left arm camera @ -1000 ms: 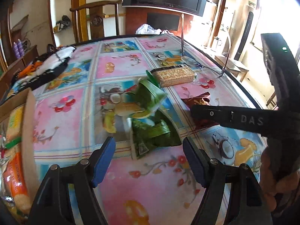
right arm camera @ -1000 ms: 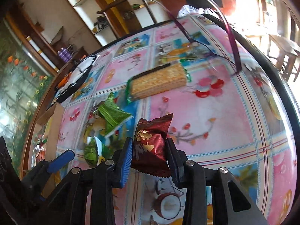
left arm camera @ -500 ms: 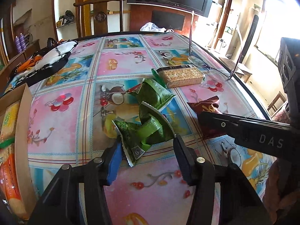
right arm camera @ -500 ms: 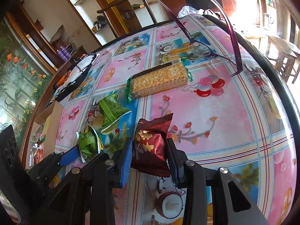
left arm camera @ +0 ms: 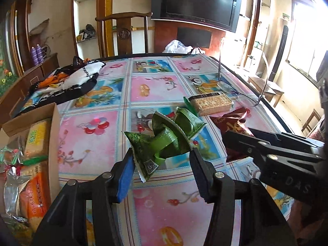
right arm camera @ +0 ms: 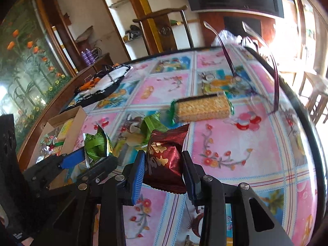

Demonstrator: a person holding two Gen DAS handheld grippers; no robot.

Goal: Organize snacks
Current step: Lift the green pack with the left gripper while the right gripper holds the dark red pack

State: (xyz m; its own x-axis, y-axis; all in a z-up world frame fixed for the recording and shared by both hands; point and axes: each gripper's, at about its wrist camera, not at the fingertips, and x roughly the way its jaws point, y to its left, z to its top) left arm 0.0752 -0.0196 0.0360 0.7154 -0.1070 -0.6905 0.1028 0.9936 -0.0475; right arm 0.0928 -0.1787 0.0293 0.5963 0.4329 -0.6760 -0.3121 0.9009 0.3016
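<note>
My left gripper [left arm camera: 162, 160] is shut on a green snack packet [left arm camera: 160, 143] and holds it above the table; the packet also shows in the right wrist view [right arm camera: 96, 145]. My right gripper [right arm camera: 163, 168] is shut on a dark red snack packet [right arm camera: 166, 155], also lifted; it shows at the right of the left wrist view [left arm camera: 229, 123]. A second green packet [left arm camera: 188, 121] and a cracker pack [left arm camera: 211, 102] lie on the table beyond. A cardboard box [left arm camera: 54, 135] with several snacks stands at the left edge.
The round table has a flowered pink and blue cloth [left arm camera: 155, 86]. A black, white and orange cloth [left arm camera: 67, 82] lies at the far left. A pair of glasses [right arm camera: 264, 94] stands near the right edge. A wooden chair [left arm camera: 123, 34] is behind the table.
My left gripper closed on the green packet and lifted it off the table. My right gripper has risen with the red packet held throughout.
</note>
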